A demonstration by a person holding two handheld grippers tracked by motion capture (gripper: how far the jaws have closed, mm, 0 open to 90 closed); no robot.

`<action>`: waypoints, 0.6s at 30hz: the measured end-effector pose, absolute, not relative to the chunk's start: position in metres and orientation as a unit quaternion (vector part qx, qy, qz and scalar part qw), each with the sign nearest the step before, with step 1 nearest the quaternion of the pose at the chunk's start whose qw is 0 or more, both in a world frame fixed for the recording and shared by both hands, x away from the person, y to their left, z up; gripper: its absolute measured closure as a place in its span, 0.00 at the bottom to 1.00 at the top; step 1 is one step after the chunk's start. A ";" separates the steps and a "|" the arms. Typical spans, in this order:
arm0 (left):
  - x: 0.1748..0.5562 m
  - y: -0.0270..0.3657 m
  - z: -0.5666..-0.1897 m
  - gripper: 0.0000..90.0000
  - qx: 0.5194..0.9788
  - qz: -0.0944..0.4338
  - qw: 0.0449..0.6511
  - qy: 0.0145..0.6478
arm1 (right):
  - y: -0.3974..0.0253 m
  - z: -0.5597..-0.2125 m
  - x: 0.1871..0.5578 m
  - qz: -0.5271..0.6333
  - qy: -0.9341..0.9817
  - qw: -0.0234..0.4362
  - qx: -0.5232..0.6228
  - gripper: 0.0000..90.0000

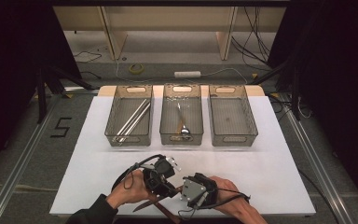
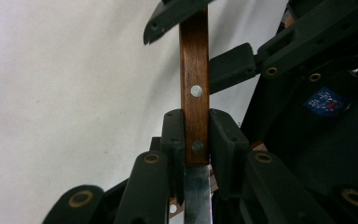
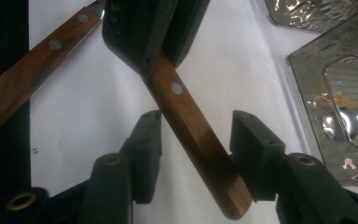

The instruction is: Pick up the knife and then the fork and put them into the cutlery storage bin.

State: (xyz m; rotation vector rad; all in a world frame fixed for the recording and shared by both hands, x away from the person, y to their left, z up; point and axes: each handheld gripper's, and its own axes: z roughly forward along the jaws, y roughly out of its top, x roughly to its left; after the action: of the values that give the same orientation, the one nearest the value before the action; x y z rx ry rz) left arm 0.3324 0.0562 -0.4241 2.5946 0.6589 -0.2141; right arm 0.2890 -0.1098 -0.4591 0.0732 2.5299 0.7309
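Two knives show near the front edge of the desk (image 1: 279, 154), well in front of the middle bin (image 1: 182, 135) (the one with a spoon (image 1: 184, 131) in it). One knife (image 1: 145, 204), wooden-handled, runs with its long axis slanting from the blade at front left up to the handle at back right. The left gripper (image 2: 196, 144) pinches this handle (image 2: 194, 93) just above the blade, its jaws pressed flat on both sides. The right gripper (image 3: 196, 140) stands spread around the handle's butt end, the right jaw touching the wood, the left jaw apart. A second knife handle (image 3: 32, 60) lies beside it. Both hands sit close together, the left hand (image 1: 130, 189) wrapped round its gripper.
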 end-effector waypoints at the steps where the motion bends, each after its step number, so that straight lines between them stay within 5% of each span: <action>1: 0.332 0.056 -0.424 0.85 0.941 -0.080 0.226 0.239 | -0.109 -0.460 0.288 0.268 0.930 0.250 0.025 0.64; 18: 0.335 0.057 -0.423 0.81 0.939 -0.096 0.232 0.235 | -0.110 -0.460 0.281 0.231 0.935 0.255 -0.081 0.91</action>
State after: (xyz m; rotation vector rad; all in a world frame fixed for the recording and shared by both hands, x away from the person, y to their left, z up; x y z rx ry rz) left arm 0.3346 0.0568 -0.4229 2.5808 0.6466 -0.2627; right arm 0.2812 -0.1097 -0.4602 -0.2203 2.5405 0.6272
